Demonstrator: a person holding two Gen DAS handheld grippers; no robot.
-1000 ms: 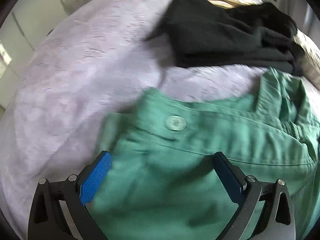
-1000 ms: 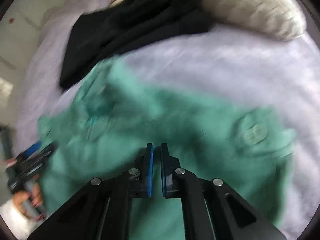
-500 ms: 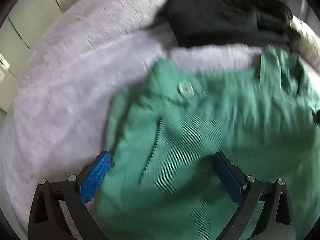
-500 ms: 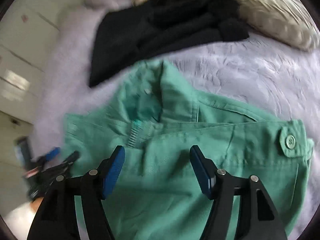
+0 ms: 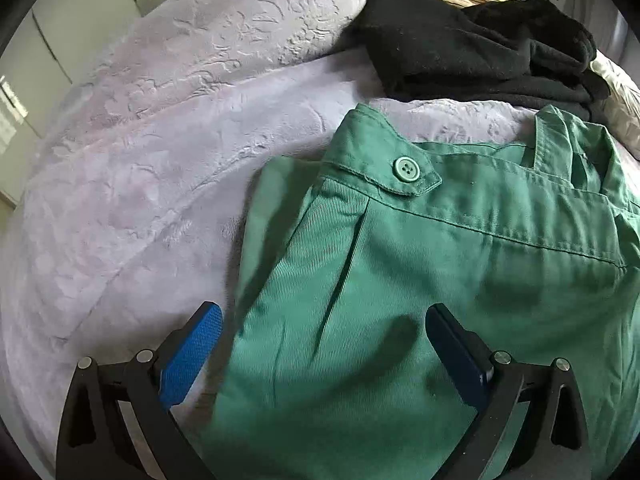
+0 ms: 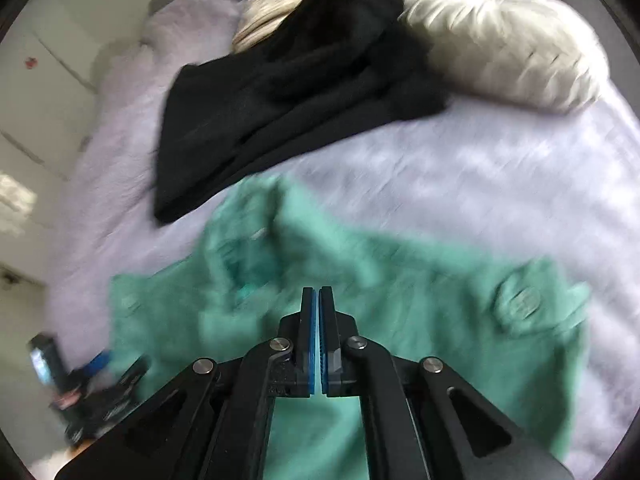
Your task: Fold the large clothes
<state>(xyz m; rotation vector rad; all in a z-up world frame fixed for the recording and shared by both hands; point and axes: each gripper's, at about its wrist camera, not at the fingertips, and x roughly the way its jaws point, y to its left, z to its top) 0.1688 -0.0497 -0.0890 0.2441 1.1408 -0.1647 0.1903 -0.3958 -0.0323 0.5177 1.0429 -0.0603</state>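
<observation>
Green trousers (image 5: 440, 300) lie waistband-far on the lilac bedspread (image 5: 160, 160), just near of the black pile (image 5: 460, 40). Left gripper (image 5: 324, 344) gapes wide over the cloth, gripping nothing; right gripper (image 6: 319, 300) is pinched together, empty. I'd grab both waistband corners evenly so the fold stays square.

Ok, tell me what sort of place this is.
Most likely a bedroom, with clothes being folded on a bed. A plush lilac embossed blanket covers a wide soft surface, a cream tufted pillow lies at its far end, and green button-waist trousers and a black fleece garment lie on top.
</observation>
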